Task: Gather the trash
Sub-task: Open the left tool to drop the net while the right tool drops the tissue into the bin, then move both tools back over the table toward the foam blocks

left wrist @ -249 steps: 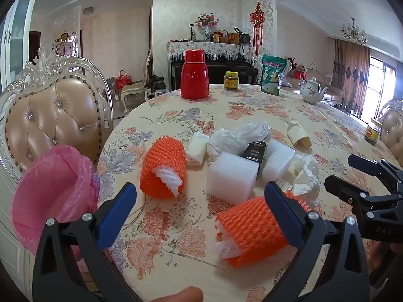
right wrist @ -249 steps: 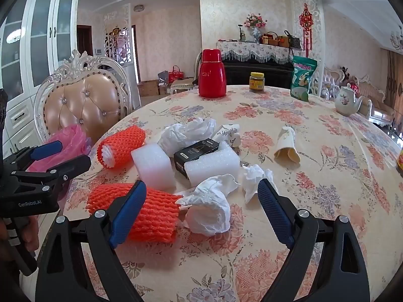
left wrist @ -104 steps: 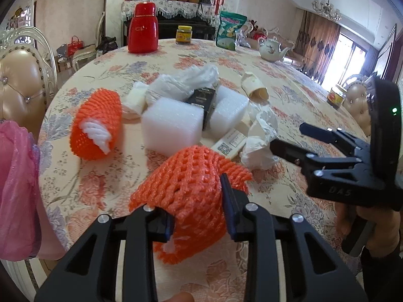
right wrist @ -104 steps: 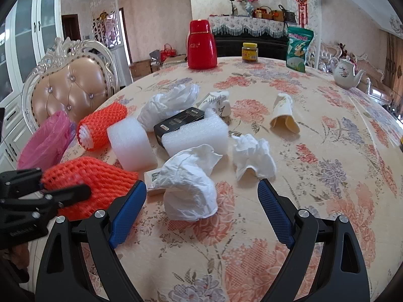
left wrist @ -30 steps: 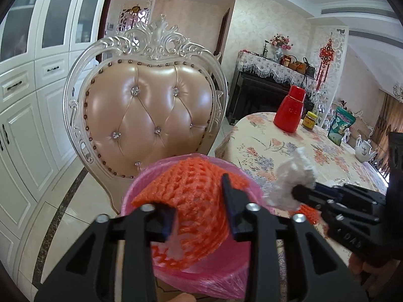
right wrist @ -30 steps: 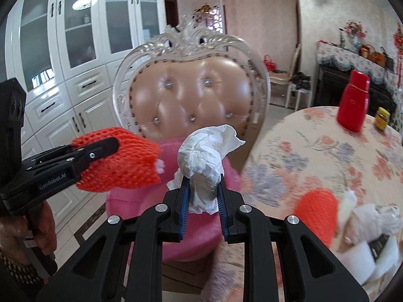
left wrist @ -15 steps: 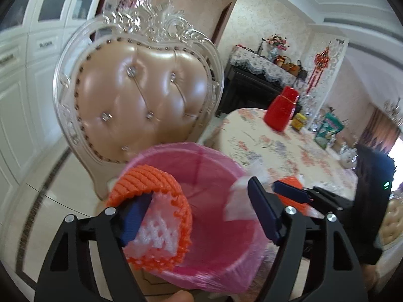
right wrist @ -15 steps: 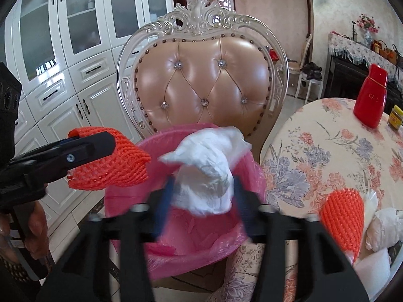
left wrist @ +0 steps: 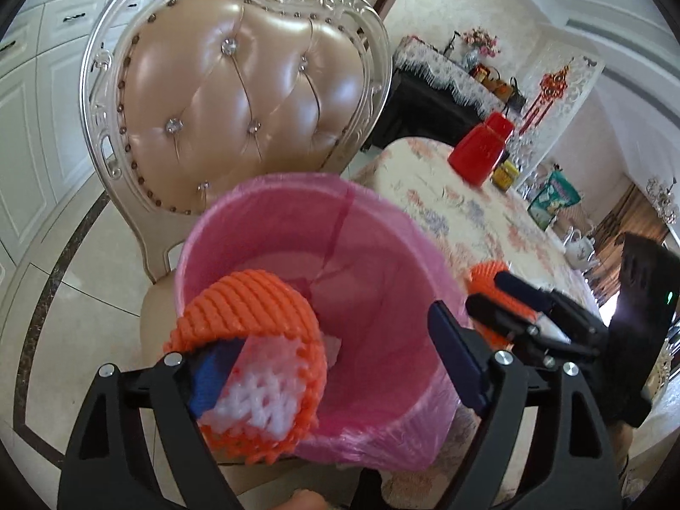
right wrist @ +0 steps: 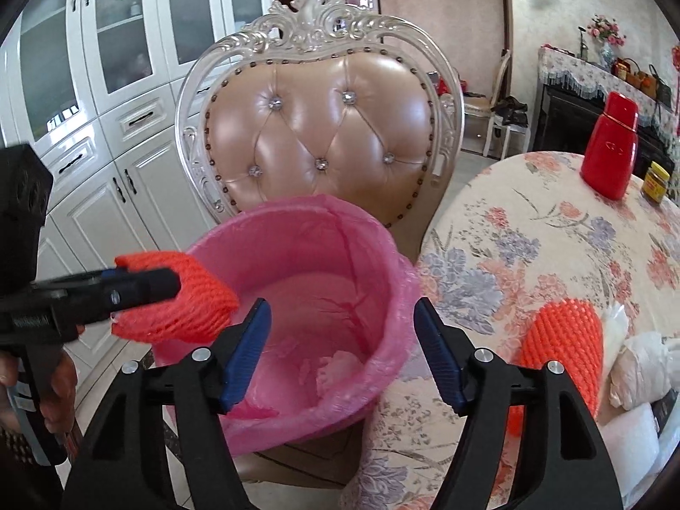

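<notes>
The round table (right wrist: 531,255) with flowered cloth carries a red flask (right wrist: 610,148), a small jar (right wrist: 654,182) and an orange foam net (right wrist: 561,352).

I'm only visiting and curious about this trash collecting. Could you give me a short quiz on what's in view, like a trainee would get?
1. True or false: the crumpled tissue lies inside the pink-lined bin.
2. How many orange foam nets show in the right wrist view?
3. What stands right behind the bin? A. tufted chair; B. fridge; C. sofa.
Key: 1 true; 2 two; 3 A.
</notes>
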A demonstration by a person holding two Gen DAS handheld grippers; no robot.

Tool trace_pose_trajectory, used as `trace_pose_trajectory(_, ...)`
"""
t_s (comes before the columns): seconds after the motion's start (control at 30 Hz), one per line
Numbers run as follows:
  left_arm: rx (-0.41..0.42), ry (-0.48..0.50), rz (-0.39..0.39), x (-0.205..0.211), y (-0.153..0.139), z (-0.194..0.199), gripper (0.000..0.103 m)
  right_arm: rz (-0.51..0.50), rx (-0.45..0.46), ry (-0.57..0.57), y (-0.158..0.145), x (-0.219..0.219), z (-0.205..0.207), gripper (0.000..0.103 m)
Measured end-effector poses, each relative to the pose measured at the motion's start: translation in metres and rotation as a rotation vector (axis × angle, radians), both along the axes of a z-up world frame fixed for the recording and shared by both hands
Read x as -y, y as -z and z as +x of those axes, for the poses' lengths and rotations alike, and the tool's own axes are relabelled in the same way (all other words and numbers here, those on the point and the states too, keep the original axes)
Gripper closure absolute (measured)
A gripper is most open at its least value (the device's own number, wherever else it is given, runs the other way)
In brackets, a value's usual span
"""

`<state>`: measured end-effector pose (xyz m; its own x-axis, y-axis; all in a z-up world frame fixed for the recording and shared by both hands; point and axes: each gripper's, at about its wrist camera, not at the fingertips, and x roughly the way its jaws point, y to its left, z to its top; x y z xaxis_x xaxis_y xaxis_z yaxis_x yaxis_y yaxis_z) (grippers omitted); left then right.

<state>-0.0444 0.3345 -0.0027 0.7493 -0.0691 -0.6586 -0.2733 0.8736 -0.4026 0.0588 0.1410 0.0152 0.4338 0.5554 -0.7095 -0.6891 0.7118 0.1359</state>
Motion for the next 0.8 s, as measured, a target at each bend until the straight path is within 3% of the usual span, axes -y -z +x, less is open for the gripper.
trace_pose_trajectory(0.2, 0.009, 0.023, 0.009, 0.007, -0.001, 0.002, 0.014, -0.002, 0.009, 0.032, 0.0, 0.013, 0.003, 0.035)
trace_pose_trajectory(0.33, 0.052, 0.095, -0.098, 0.008, 0.001, 0.01, 0.014, 0.007, 0.008, 0.051, -0.001, 0.02, 0.005, 0.032)
trace_pose_trajectory(0.43, 0.009, 0.029, -0.025, 0.01, 0.003, 0.012, 0.014, 0.0, 0.012, 0.049, -0.001, 0.022, 0.003, 0.032)
trace_pose_trajectory(0.53, 0.015, 0.048, -0.047, 0.01, 0.002, 0.01, 0.012, -0.003, 0.017, 0.057, -0.001, 0.028, 0.002, 0.03)
trace_pose_trajectory(0.8, 0.031, 0.042, 0.031, 0.02, -0.015, -0.008, 0.008, 0.004, 0.016, 0.093, 0.0, 0.051, 0.002, 0.029)
